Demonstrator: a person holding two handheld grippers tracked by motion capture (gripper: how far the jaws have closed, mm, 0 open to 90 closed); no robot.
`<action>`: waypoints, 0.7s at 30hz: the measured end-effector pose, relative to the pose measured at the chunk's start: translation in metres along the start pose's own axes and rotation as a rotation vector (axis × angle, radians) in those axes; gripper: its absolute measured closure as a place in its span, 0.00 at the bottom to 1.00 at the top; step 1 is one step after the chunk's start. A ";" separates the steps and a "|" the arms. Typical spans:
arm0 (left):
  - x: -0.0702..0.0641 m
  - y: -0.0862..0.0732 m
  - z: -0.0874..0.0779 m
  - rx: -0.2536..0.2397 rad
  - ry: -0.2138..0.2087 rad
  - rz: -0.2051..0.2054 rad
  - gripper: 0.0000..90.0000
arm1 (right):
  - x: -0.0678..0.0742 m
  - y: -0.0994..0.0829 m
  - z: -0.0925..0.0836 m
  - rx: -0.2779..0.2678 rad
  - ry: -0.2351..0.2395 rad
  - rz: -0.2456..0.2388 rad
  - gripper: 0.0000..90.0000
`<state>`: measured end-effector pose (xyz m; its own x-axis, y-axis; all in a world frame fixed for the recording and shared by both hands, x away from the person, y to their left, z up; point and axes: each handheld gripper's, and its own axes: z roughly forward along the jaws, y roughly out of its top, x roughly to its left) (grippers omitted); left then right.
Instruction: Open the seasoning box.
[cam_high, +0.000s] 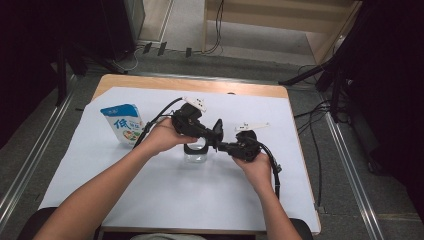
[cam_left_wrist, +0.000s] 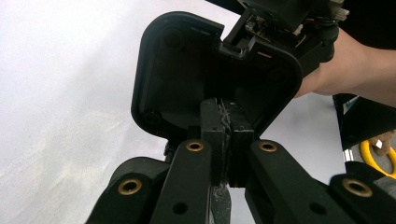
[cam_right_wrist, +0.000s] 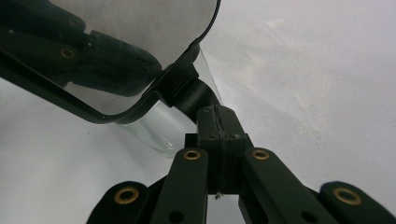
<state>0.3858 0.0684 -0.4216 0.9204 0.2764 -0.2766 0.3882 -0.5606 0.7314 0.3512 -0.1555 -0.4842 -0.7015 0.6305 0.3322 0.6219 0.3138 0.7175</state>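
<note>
forearms enter from 6 o'clock in the high view. left gripper (cam_high: 216, 131) jaws are pinched shut on the black hinged lid (cam_left_wrist: 187, 74), raised upright. right gripper (cam_high: 223, 146) jaws are clamped fully on the lid's hinge stub (cam_right_wrist: 194, 95). clear container (cam_high: 195, 154) sits at table centre, milk carton (cam_high: 123, 123) at 9 o'clock. container judged light, rigid, slick, likely breakable; best held at the rim or hinge.
</note>
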 end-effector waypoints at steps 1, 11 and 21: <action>0.000 0.000 0.000 0.000 -0.007 0.000 1.00 | 0.000 0.000 0.000 0.000 -0.001 0.001 1.00; 0.001 -0.001 -0.004 -0.011 -0.003 -0.015 1.00 | 0.000 0.000 0.001 0.005 0.003 -0.008 1.00; 0.002 -0.003 -0.043 -0.051 -0.005 -0.026 0.87 | 0.000 -0.004 -0.008 -0.032 0.004 -0.013 0.81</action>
<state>0.3846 0.1045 -0.3978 0.9102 0.2863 -0.2991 0.4093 -0.5125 0.7549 0.3454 -0.1626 -0.4822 -0.7111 0.6234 0.3252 0.6012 0.2993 0.7409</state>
